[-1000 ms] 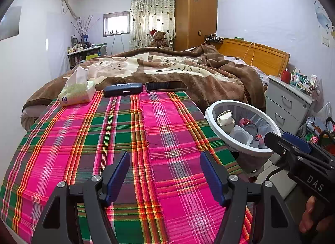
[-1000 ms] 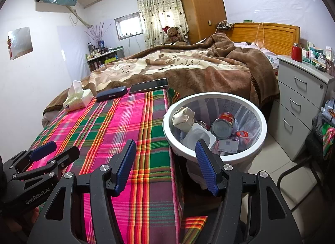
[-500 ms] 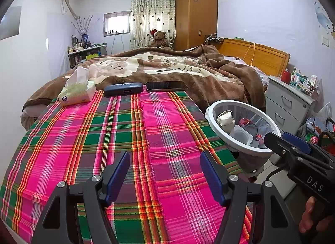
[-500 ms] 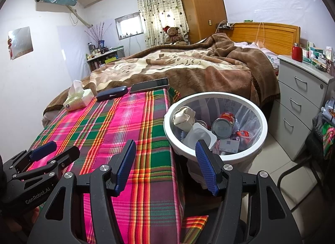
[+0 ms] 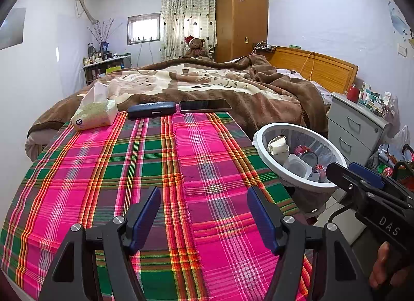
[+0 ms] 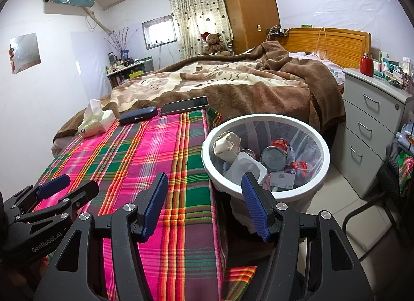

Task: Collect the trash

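Note:
A white waste bin (image 6: 322, 145) (image 5: 261, 133) stands on the floor beside the bed's right edge. It holds crumpled paper (image 6: 227, 144), a white plastic cup (image 6: 247, 167), a can (image 6: 273, 158) and wrappers. My left gripper (image 5: 204, 213) hovers open over the plaid cloth (image 5: 145, 161) with nothing between its blue pads. My right gripper (image 6: 204, 202) is open too, over the cloth's right edge just in front of the bin, holding nothing. Each gripper shows in the other's view: the right gripper (image 5: 354, 174) at the right, the left gripper (image 6: 67, 187) at the left.
A tissue pack (image 5: 94, 113), a dark glasses case (image 5: 151, 110) and a phone (image 5: 205, 105) lie along the cloth's far edge. A brown blanket (image 5: 207, 83) covers the bed behind. A grey drawer unit (image 6: 372, 125) stands right of the bin, and a chair frame (image 6: 367, 213) nearer.

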`<act>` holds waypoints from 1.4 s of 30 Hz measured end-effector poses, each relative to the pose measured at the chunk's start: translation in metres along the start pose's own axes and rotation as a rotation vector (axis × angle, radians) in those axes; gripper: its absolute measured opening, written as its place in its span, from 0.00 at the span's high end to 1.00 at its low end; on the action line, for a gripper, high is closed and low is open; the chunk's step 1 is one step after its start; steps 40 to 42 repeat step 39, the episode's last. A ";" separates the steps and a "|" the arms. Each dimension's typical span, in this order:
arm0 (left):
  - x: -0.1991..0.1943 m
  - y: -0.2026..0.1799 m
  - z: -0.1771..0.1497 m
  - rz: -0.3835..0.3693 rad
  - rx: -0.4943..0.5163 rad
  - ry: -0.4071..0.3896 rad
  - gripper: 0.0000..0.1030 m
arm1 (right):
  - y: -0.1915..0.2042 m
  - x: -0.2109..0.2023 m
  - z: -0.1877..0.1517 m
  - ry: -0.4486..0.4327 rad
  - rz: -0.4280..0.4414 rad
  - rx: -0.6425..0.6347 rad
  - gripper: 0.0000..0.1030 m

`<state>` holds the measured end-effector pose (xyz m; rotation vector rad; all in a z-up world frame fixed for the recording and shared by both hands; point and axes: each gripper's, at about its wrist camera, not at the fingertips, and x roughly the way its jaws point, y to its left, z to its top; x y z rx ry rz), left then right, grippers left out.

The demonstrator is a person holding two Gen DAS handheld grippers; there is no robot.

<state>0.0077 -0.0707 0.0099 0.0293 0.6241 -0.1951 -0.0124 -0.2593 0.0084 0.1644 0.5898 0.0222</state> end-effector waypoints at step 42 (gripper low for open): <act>-0.002 0.001 0.005 -0.007 -0.013 0.002 0.33 | 0.000 0.000 0.000 0.003 0.002 0.003 0.41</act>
